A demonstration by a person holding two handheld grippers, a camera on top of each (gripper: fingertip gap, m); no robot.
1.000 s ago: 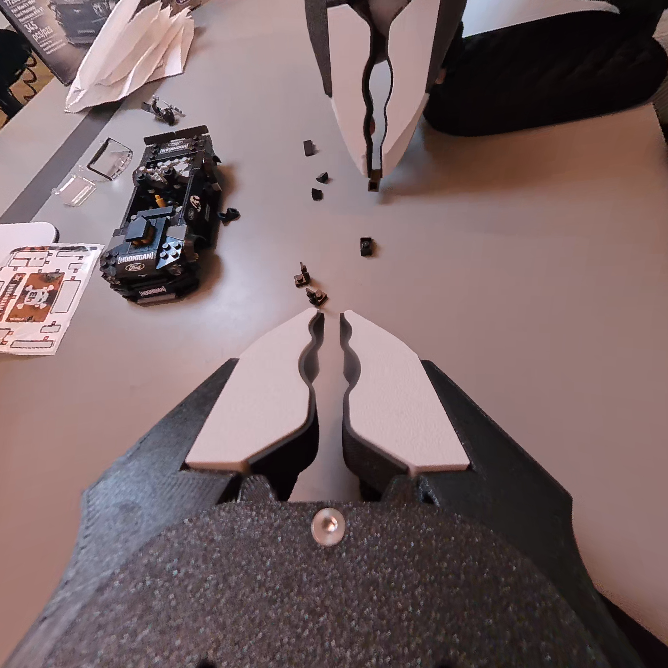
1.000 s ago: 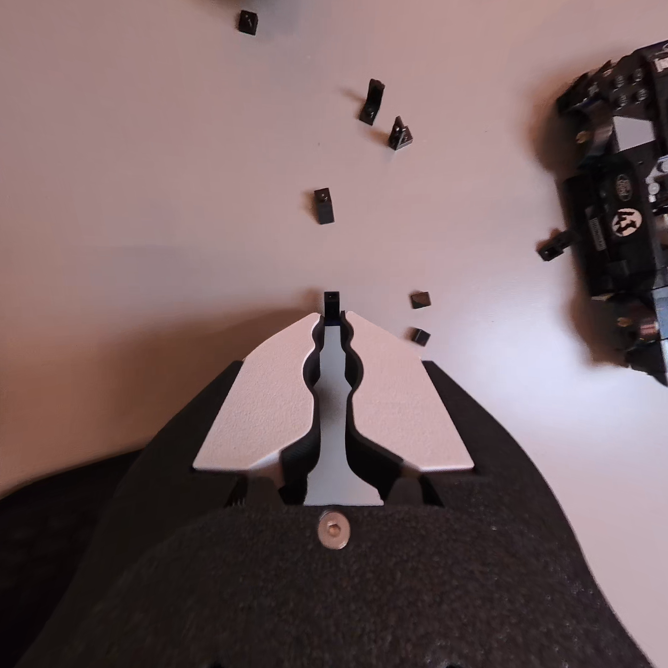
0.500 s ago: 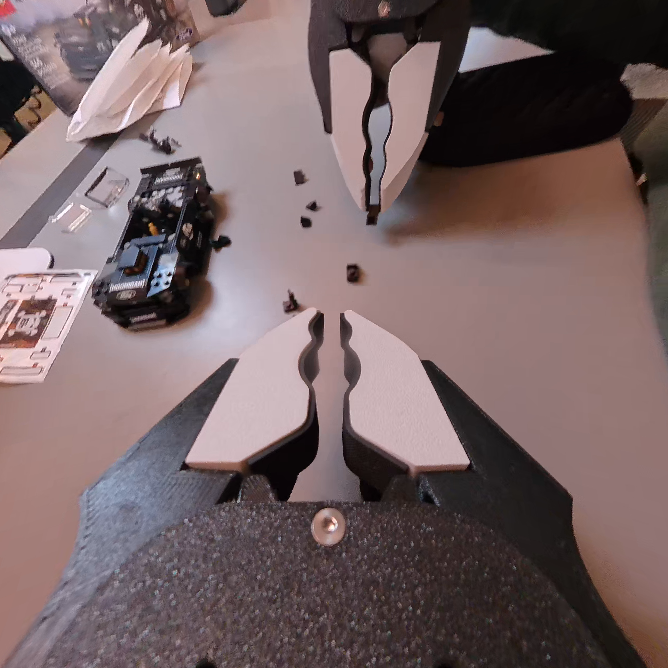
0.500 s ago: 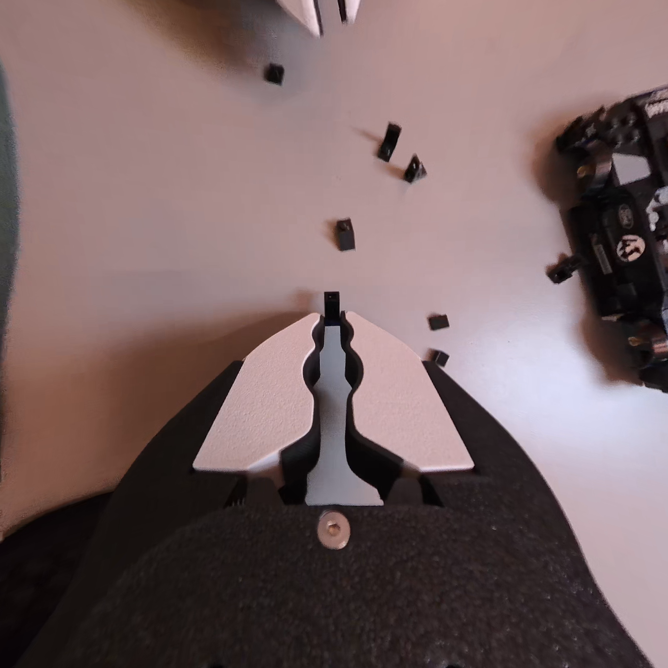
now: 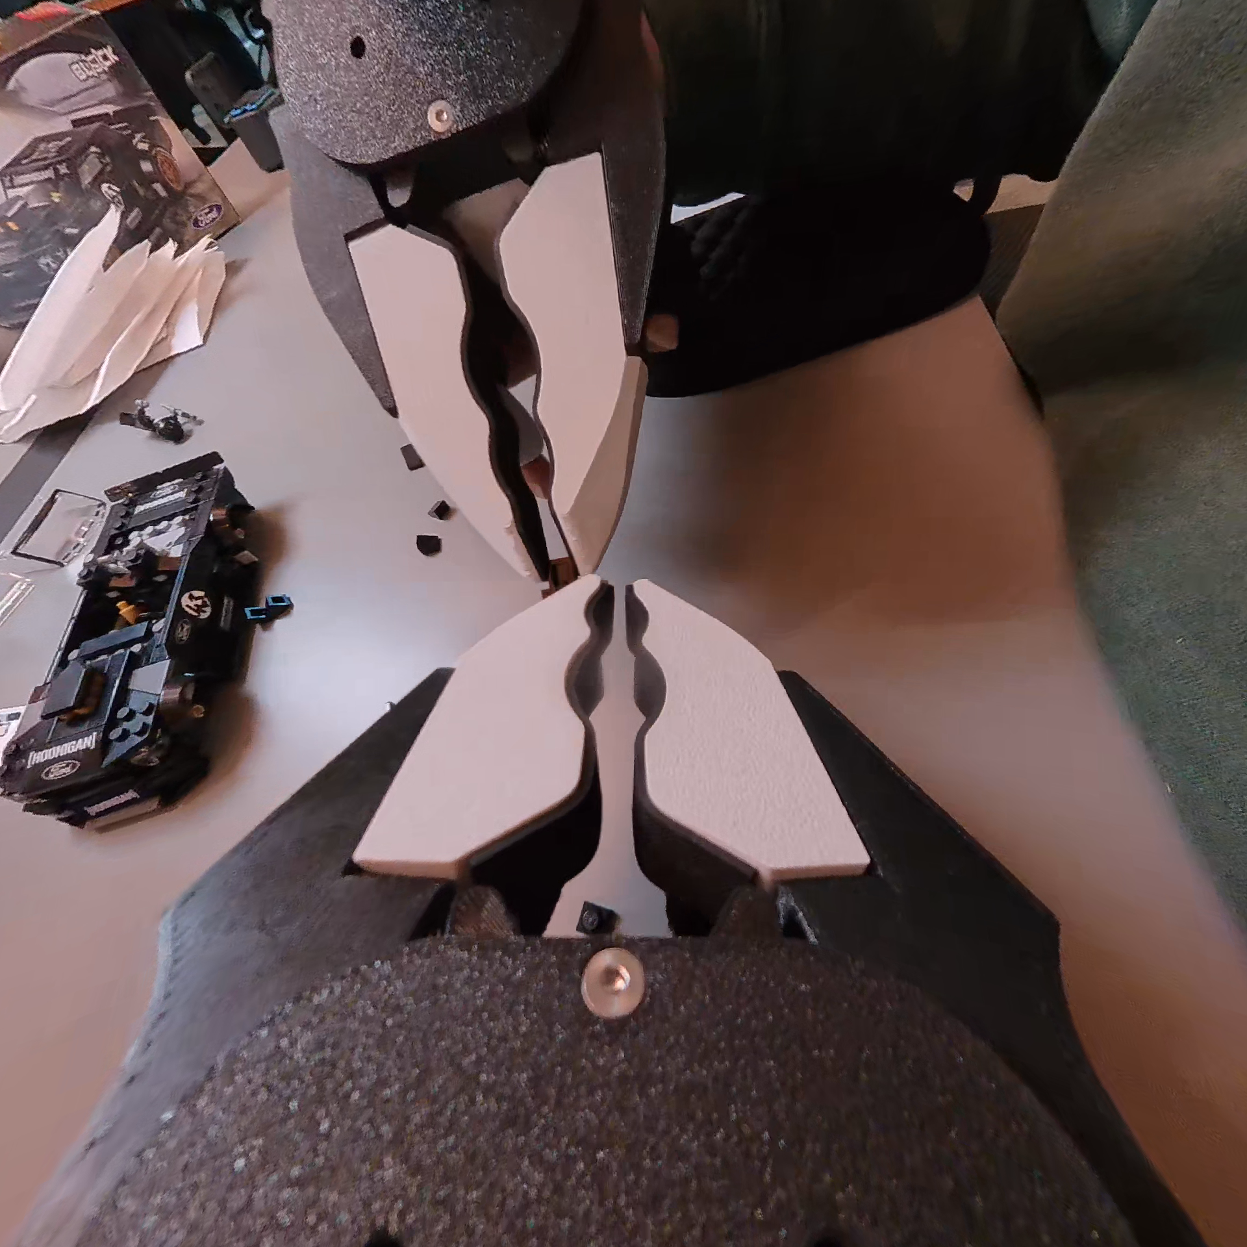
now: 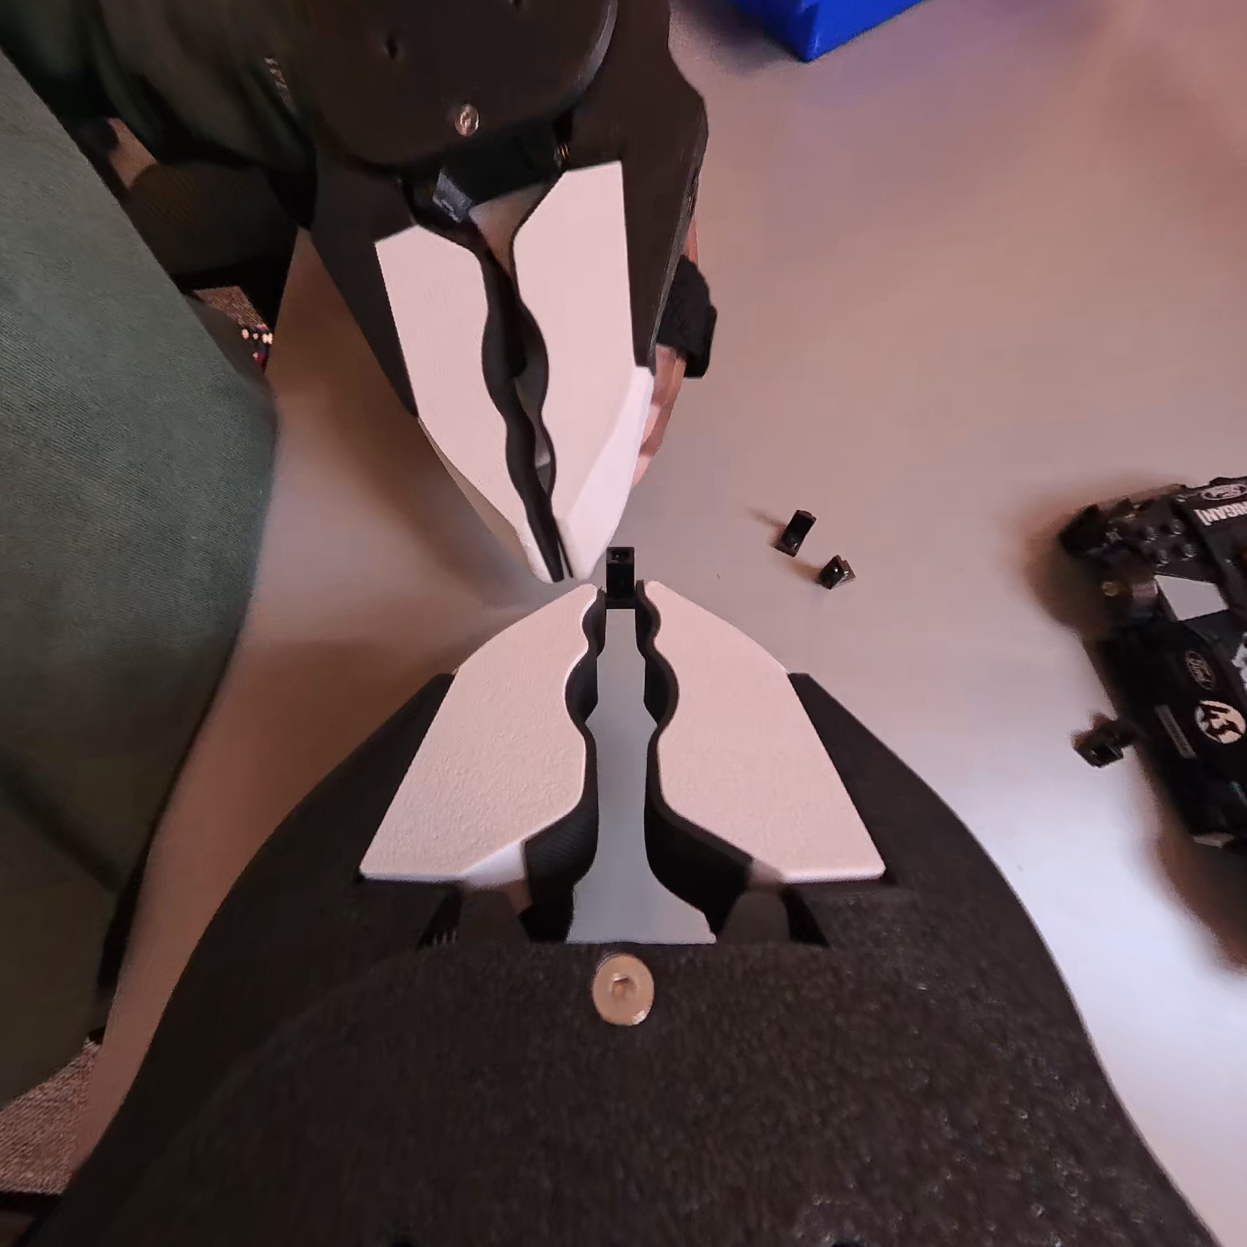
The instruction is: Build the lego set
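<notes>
My right gripper [image 6: 621, 588] is shut on a small black brick [image 6: 621, 567] that sticks out past its tips. My left gripper [image 5: 614, 588] has its jaws together with nothing between them. The two grippers point at each other above the table, tips almost touching. In the left wrist view the right gripper [image 5: 557, 570] comes down from above with the brick [image 5: 559, 575] at its tip. In the right wrist view the left gripper [image 6: 563, 573] sits just left of the brick. The partly built black car [image 5: 128, 641] lies to the left, also in the right wrist view [image 6: 1181, 641].
Loose small black pieces [image 5: 432, 526] [image 6: 816, 553] lie on the grey table [image 5: 843, 540], one [image 5: 597, 918] under my left gripper. White paper bags [image 5: 121, 317], the set's box [image 5: 81, 135] and clear parts [image 5: 61, 526] are far left. A green upholstered seat [image 5: 1160, 337] borders the table.
Both grippers have moved towards each other until their tips nearly meet. The right gripper still holds the small black brick, lifted off the table. The left stays shut.
</notes>
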